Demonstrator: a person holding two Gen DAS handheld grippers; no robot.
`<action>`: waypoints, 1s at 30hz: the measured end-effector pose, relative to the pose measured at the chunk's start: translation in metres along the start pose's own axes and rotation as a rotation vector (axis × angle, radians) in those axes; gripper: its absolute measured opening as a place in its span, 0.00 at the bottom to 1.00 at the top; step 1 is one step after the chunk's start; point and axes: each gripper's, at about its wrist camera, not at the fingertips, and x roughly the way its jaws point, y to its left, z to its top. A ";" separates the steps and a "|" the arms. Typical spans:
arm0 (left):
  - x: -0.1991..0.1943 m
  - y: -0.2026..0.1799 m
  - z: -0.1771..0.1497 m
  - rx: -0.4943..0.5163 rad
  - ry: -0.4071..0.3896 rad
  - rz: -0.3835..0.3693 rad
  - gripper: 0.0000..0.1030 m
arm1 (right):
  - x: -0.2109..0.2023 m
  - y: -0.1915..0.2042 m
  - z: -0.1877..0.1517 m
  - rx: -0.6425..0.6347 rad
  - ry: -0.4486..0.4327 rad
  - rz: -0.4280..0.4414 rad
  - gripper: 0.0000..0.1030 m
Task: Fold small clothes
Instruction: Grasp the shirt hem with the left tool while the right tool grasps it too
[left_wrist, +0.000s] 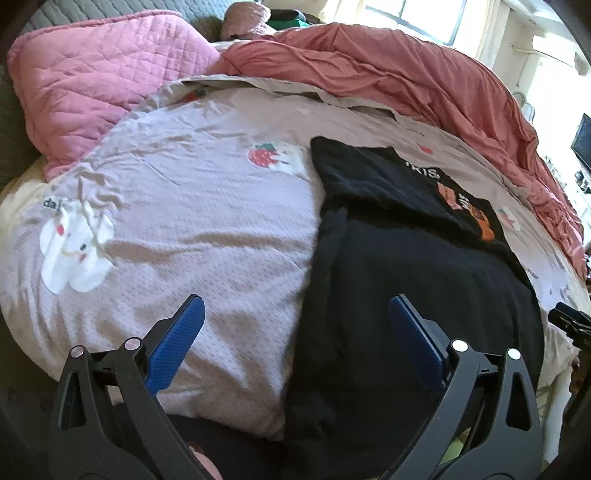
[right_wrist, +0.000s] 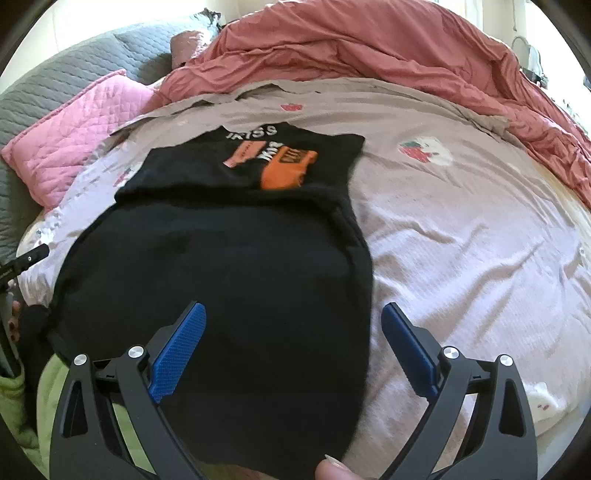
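Black knit fabric made up the small garment, a sleeveless-looking top with an orange and pink print and white lettering near its far end, and it lay flat on the bed with its near part folded or doubled over the printed part. It rested on a pale lilac textured bedspread printed with strawberries and white cartoon figures, close to the near edge of the bed.

The right gripper hovered over the near end of the garment with its 2 blue-padded fingers spread wide, holding nothing. The left gripper hung above the garment's left border, 1 finger over the bedspread and the other over the black cloth, its jaws likewise wide apart and empty. A fingertip showed at the bottom edge of the right wrist view (the rest of that hand was out of sight).

Beyond the garment, a rumpled salmon-red duvet was bunched along the far side of the bed. A pink quilted pillow sat at the far left, against a grey quilted cover. A patch of lime-green cloth showed at the near left corner, below the bed edge.
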 end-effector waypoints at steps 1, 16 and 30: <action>0.001 -0.002 -0.002 0.003 0.007 -0.009 0.91 | -0.001 -0.001 -0.001 0.000 0.003 -0.003 0.92; 0.016 -0.017 -0.038 0.036 0.111 -0.062 0.66 | -0.011 -0.022 -0.048 0.014 0.109 0.007 0.81; 0.021 -0.007 -0.044 0.008 0.135 -0.056 0.30 | -0.003 -0.023 -0.052 0.035 0.119 0.022 0.36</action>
